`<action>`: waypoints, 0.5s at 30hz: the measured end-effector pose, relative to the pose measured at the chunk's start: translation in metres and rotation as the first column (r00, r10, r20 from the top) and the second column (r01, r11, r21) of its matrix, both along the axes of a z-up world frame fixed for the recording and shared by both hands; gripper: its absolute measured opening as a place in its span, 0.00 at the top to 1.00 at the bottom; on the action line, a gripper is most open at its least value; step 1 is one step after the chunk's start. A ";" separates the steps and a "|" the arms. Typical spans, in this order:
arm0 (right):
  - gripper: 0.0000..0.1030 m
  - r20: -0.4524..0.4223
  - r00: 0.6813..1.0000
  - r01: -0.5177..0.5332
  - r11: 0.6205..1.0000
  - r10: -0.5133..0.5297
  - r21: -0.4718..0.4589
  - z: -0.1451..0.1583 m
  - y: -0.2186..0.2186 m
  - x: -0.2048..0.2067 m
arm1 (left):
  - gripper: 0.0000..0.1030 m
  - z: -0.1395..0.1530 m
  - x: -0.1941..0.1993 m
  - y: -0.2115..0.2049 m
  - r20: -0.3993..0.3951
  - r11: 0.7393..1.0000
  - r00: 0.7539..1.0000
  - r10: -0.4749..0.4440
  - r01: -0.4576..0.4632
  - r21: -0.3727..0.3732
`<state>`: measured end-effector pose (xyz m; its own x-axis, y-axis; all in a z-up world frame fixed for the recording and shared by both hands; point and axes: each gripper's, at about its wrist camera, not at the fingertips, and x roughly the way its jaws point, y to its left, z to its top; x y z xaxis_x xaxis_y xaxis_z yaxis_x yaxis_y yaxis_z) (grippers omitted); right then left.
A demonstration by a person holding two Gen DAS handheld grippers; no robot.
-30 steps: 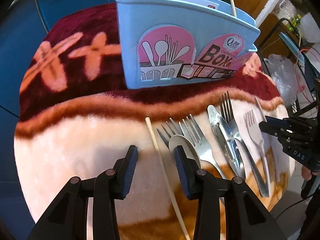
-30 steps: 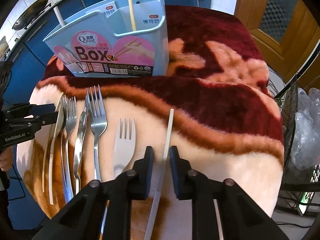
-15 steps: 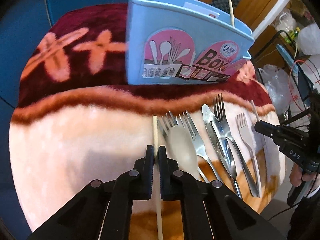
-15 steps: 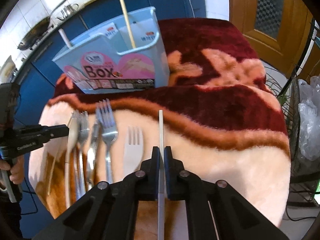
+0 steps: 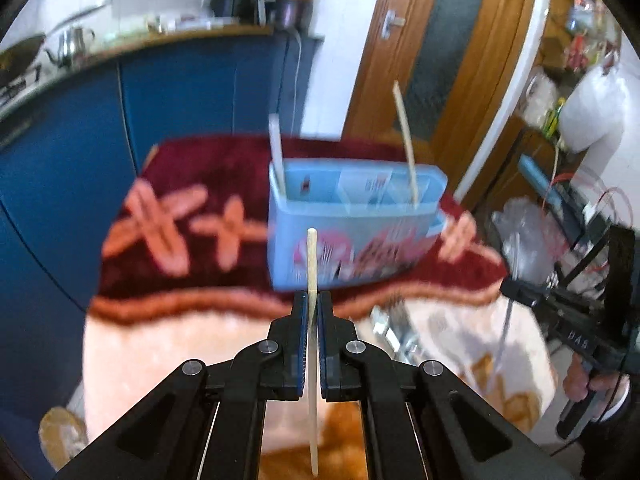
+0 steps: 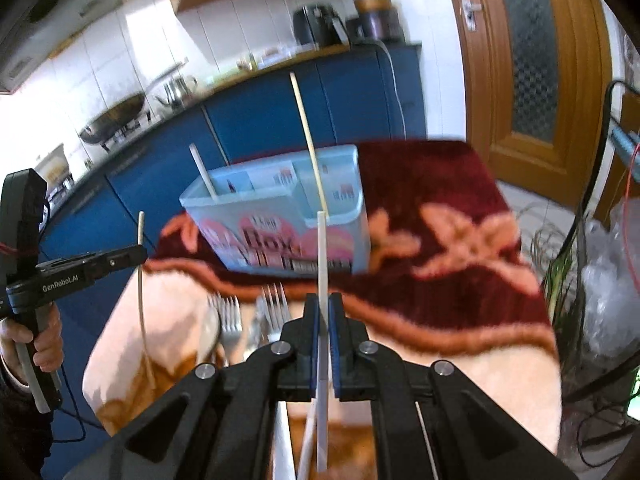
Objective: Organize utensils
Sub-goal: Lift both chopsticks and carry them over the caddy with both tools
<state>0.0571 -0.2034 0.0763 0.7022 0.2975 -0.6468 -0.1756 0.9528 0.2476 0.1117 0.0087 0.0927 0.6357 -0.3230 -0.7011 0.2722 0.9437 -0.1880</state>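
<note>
1. Black left gripper [image 5: 313, 300] pinched almost fully closed on a pale wooden chopstick [image 5: 312, 256], tip poking up past the blue pads, rest of the stick hanging down below

2. Right gripper [image 6: 323, 302] likewise squeezed nearly closed, clamping a white chopstick [image 6: 322, 248] that stands upright between the pads

3. Both sticks held clear above the plush blanket [image 6: 440, 248], maroon at the far end with peach flower shapes, cream and orange nearer

4. Just beyond the grippers, on the maroon part, a light blue utensil box [image 5: 352, 248] with pink labels, divided into compartments

5. Already standing in the box: a white stick [image 5: 277, 160] at its left end and a wooden stick [image 5: 406, 140] toward its right end, both leaning

6. Between box and grippers, several metal forks [image 6: 276, 300] lying on the cream part, blurred

7. Seen from the right wrist, a hand [image 6: 36, 340] gripping the left gripper's handle at the far left

8. Behind, blue cabinets [image 6: 280, 120] and a wooden door [image 6: 532, 60]
</note>
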 end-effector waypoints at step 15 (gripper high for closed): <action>0.94 0.252 0.965 0.062 0.997 -0.074 0.053 0.047 -0.006 0.011 | 0.96 0.087 0.026 0.003 0.361 0.984 0.920 0.153 -0.108 -0.142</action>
<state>0.0684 -0.2095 0.1235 0.8612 0.2681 -0.4318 -0.1736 0.9537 0.2458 0.1377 0.0119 0.1800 0.8841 -0.2844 -0.3707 0.2191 0.9531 -0.2088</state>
